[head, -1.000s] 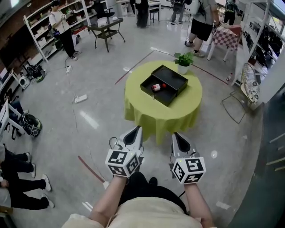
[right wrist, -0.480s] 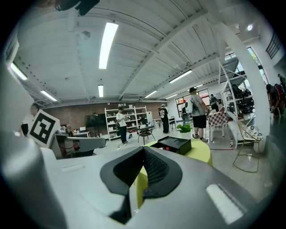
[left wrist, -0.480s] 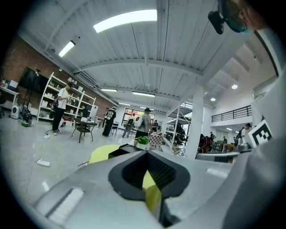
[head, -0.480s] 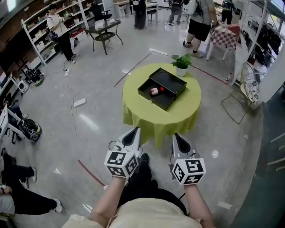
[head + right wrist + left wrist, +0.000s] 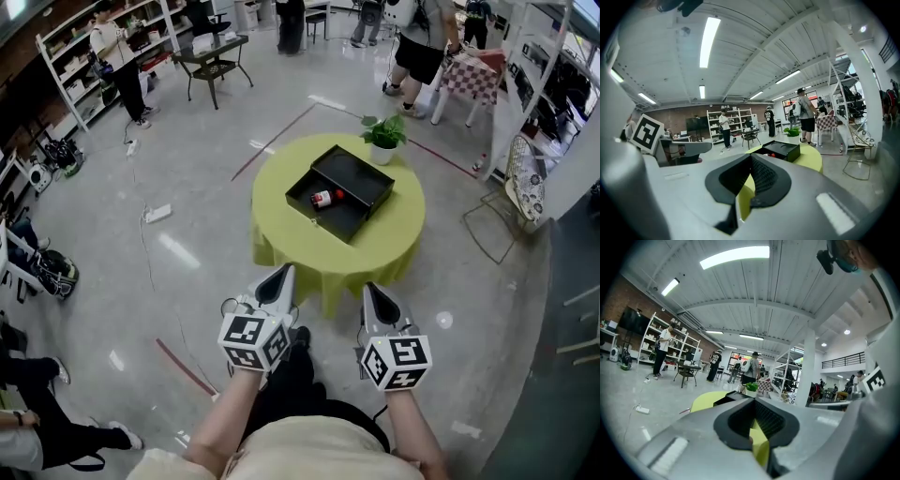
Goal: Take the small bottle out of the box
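The round counter (image 5: 394, 246), draped in a yellow-green cloth, stands on the floor at twelve o'clock from the person and well apart from both arms. A black box (image 5: 330, 225) sits near the counter's middle, with its lid thrown open toward one o'clock. A potted plant (image 5: 383, 134) stands on the counter's rim, just beyond the lid.

The left claw (image 5: 283, 272) and right claw (image 5: 373, 288) are held out side by side over the floor, both pointing toward the counter. Each has its jaws closed together on nothing.

The small bottle (image 5: 325, 198) lies on its side in the box's tray, toward the ten o'clock end, with its red cap pointing to about three o'clock.

It looks light and stiff, though whether it is glass or plastic is too small to tell. Being round, it would likely roll or squirt out of a pinch. The pale body's middle looks the best hold, with the jaws across its width and coming from above to clear the tray walls
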`<action>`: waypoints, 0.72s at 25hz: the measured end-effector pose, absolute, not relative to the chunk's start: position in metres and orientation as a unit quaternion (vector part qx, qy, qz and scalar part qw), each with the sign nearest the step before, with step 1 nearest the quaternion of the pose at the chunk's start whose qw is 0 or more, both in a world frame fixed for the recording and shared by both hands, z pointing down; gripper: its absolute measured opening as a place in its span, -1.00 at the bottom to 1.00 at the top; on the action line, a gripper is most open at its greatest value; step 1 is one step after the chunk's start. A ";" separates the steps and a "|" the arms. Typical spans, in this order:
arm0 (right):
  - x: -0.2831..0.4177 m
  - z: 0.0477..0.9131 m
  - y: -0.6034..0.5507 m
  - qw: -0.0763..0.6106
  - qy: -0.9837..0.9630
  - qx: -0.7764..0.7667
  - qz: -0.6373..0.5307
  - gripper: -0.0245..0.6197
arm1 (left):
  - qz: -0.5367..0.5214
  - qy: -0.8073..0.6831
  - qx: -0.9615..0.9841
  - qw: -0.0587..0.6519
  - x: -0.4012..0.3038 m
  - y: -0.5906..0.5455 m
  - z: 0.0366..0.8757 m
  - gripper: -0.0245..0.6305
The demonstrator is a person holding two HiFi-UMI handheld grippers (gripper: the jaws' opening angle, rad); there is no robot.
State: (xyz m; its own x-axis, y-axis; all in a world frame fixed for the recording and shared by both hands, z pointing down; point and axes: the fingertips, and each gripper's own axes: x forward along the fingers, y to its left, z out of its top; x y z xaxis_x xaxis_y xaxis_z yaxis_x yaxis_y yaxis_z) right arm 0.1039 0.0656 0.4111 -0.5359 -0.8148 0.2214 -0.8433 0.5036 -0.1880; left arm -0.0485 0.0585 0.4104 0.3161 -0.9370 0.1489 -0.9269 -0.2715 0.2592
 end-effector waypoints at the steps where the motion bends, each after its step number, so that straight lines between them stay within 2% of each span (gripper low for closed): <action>1: 0.103 0.412 0.061 0.053 -0.865 0.479 0.139 -0.92 | -0.016 -0.586 0.796 0.151 -0.050 0.053 0.411 -0.92; 10: 0.087 0.426 0.018 0.066 -0.858 0.484 0.158 -0.92 | -0.006 -0.586 0.794 0.164 -0.068 0.007 0.421 -0.92; 12: 0.084 0.429 0.008 0.068 -0.856 0.486 0.161 -0.92 | -0.001 -0.581 0.797 0.168 -0.070 -0.004 0.425 -0.81; 18: 0.076 0.435 -0.018 0.076 -0.849 0.494 0.170 -0.92 | 0.010 -0.568 0.805 0.173 -0.074 -0.036 0.430 -0.74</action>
State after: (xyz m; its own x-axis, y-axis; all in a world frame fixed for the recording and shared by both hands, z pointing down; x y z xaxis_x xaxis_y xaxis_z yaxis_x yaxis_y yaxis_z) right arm 0.0761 -0.0180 0.4351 -0.5009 -0.8130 0.2969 -0.8646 0.4544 -0.2144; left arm -0.0736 -0.0360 0.4303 0.3556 -0.9104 0.2117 -0.9171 -0.2961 0.2669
